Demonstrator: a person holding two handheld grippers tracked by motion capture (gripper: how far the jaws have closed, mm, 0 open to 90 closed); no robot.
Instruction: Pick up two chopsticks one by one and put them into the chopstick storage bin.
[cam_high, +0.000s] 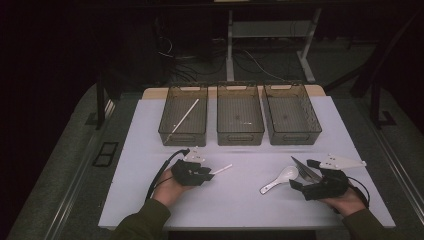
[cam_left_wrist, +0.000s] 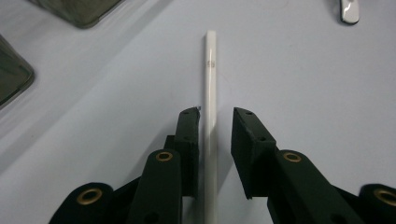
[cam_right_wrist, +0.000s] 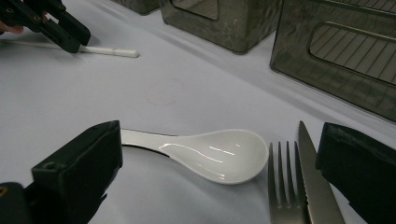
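A white stick (cam_left_wrist: 210, 84) lies flat on the white table between the jaws of my left gripper (cam_left_wrist: 217, 114), which is open; the left jaw is close against the stick and the right jaw stands apart from it. In the high view this gripper (cam_high: 207, 172) is left of centre, with the stick (cam_high: 222, 169) poking out to the right. My right gripper (cam_right_wrist: 222, 140) is open wide over a white ceramic spoon (cam_right_wrist: 219, 154), with a fork (cam_right_wrist: 282, 186) and a knife (cam_right_wrist: 315, 186) lying by its right jaw. The high view places that gripper (cam_high: 304, 174) at the right, beside the spoon (cam_high: 279, 180).
Three smoky plastic bins stand in a row at the back: the left bin (cam_high: 182, 137) holds another white stick (cam_high: 185, 117), while the middle bin (cam_high: 240, 137) and right bin (cam_high: 295, 137) look bare inside. The table drops off at the front edge near the person's sleeves.
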